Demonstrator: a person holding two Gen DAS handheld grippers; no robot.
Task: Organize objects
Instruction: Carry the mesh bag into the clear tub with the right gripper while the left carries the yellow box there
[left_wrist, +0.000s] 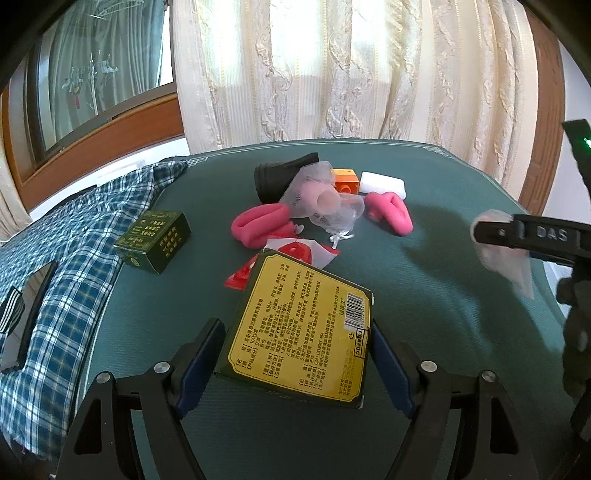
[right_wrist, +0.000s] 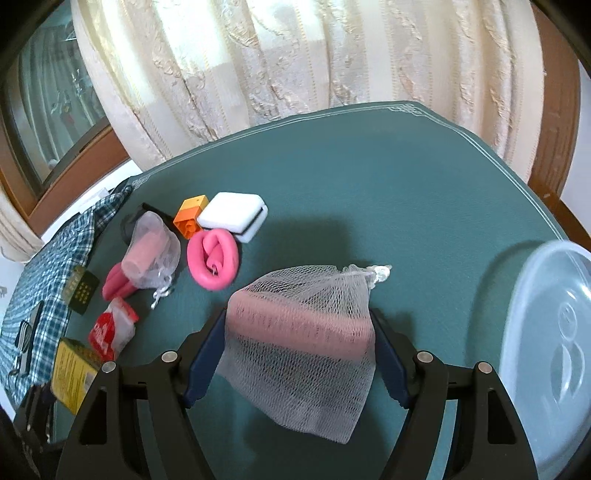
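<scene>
Green table (right_wrist: 369, 192) first: a clear plastic container (right_wrist: 554, 350) sits at its right edge. Just left of that, the right gripper (right_wrist: 299, 332) pinches a mesh bag (right_wrist: 303, 354) holding a pink bar, lifted off the table. Farther left, the left gripper (left_wrist: 295, 332) clamps a yellow-labelled box (left_wrist: 299, 325); beyond it, 2 pink foam loops (right_wrist: 212, 258).

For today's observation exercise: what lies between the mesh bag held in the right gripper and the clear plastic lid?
Nothing: in the right wrist view only bare green tablecloth shows between the mesh bag and the lid.
</scene>
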